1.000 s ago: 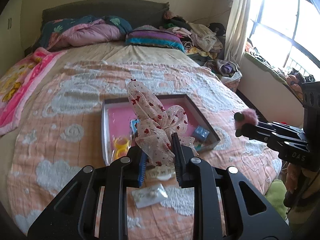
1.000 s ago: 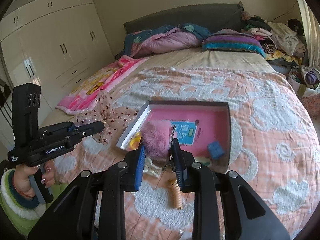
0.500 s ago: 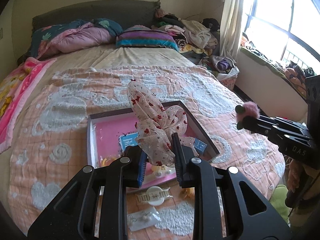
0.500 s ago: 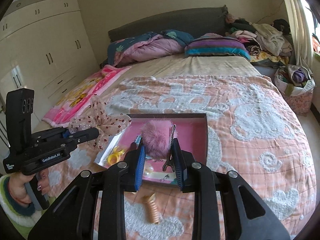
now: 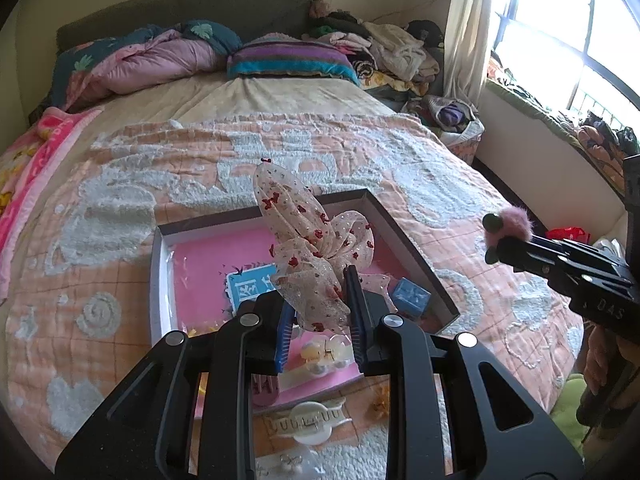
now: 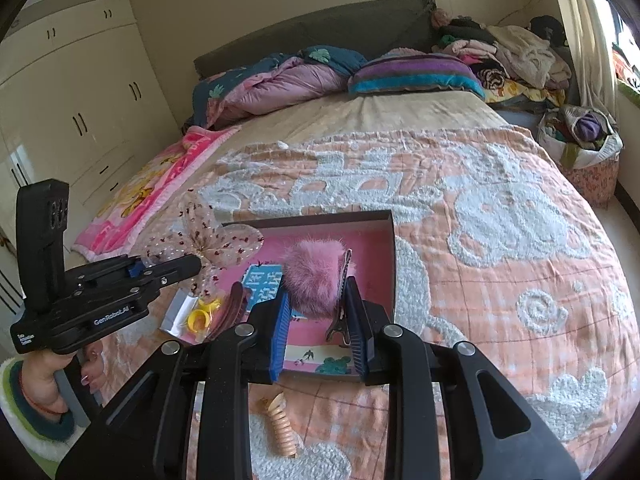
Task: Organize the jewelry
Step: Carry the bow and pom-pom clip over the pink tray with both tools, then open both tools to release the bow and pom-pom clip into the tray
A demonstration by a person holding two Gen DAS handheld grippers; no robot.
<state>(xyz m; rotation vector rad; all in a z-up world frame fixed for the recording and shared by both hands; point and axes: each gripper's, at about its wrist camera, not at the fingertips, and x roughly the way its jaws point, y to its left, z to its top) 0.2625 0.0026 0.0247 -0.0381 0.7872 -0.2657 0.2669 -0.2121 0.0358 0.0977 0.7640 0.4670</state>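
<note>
The left claw [image 5: 320, 300] was clamped on a sheer beige bow with red specks [image 5: 316, 248], held above the shallow pink-lined box [image 5: 412, 240] on the peach quilted bed [image 5: 120, 208]. The right claw [image 6: 316, 308] gripped a fluffy pink pom-pom hair clip [image 6: 316, 276] over the same box's near edge.

The open box [image 6: 390, 240] lies on the bedspread [image 6: 500, 240], with pillows [image 6: 416, 72] behind it at the headboard. Inside sit a card [image 5: 250, 286] and a small cube [image 5: 410, 296]. A spiral hair tie [image 6: 280, 428] lies on the bedspread before the box, a claw clip [image 5: 316, 422] nearby.
</note>
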